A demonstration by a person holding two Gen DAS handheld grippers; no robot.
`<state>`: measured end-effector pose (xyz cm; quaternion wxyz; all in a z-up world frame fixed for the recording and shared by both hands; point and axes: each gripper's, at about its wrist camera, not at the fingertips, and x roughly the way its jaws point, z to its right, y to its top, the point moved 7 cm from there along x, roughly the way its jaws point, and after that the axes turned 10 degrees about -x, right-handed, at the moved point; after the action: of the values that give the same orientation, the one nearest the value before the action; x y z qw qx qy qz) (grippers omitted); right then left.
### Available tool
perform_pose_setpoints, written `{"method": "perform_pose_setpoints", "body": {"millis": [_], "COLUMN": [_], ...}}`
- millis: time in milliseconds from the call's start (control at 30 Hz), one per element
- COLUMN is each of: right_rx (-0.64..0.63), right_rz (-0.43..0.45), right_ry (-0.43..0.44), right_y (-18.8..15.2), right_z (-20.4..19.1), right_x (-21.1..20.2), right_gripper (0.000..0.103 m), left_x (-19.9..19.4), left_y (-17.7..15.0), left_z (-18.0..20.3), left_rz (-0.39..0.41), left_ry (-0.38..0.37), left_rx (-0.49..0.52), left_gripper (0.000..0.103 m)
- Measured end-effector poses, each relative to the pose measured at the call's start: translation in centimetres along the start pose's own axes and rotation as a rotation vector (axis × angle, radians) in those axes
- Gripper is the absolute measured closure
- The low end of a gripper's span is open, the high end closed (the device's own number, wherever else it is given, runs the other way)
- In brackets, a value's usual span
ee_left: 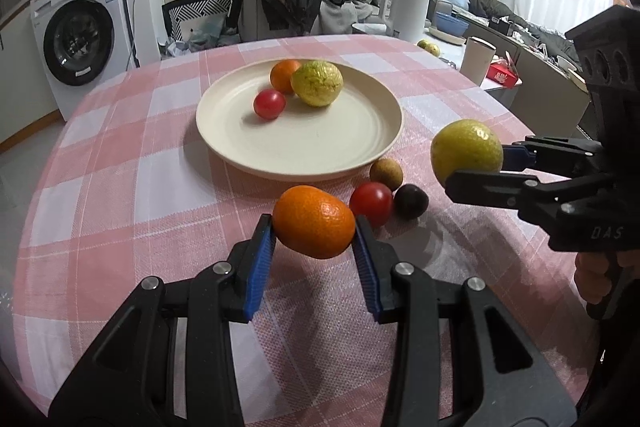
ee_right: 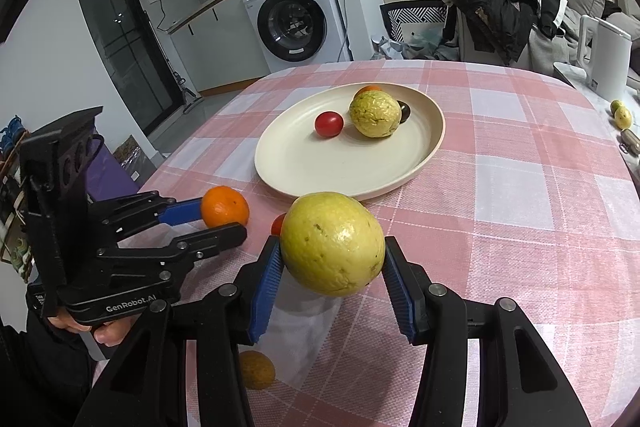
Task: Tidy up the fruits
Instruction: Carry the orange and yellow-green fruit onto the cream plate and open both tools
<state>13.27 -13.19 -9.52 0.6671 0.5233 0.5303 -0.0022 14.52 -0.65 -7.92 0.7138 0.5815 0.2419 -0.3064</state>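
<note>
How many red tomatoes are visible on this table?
2. One red tomato lies on the cream plate; the other sits on the tablecloth near the plate's front rim. Others may be hidden behind fruit.

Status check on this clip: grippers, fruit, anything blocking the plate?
Left gripper shut on orange. Right gripper shut on guava. Both held short of plate. Three small fruits loose at near rim; approach from above open.

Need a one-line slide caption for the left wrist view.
Left tool grips an orange above the checked cloth; right tool holds a yellow-green fruit beside the plate.
</note>
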Motion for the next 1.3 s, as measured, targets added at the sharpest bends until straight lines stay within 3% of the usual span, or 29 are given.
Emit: {"method": "perform_pose_setpoints", "body": {"millis": [700,1300], "right_rx": [0.029,0.064], "right_rz": [0.034,0.032], "right_ry": [-0.069,-0.087], "right_y": [2.5,5.5], "right_z": [2.4,4.1], "right_x": [-0.5,1.7], "right_gripper": [0.053,0.052], "left_x": [-0.6,2.4], "left_y": [3.8,7.3], "left_z": [-1.9,-2.9], "left_rz": [0.075,0.082], "left_ry": [0.007,0.033], "left_rx": [-0.094,-0.124], "left_gripper": [0.067,0.067]}}
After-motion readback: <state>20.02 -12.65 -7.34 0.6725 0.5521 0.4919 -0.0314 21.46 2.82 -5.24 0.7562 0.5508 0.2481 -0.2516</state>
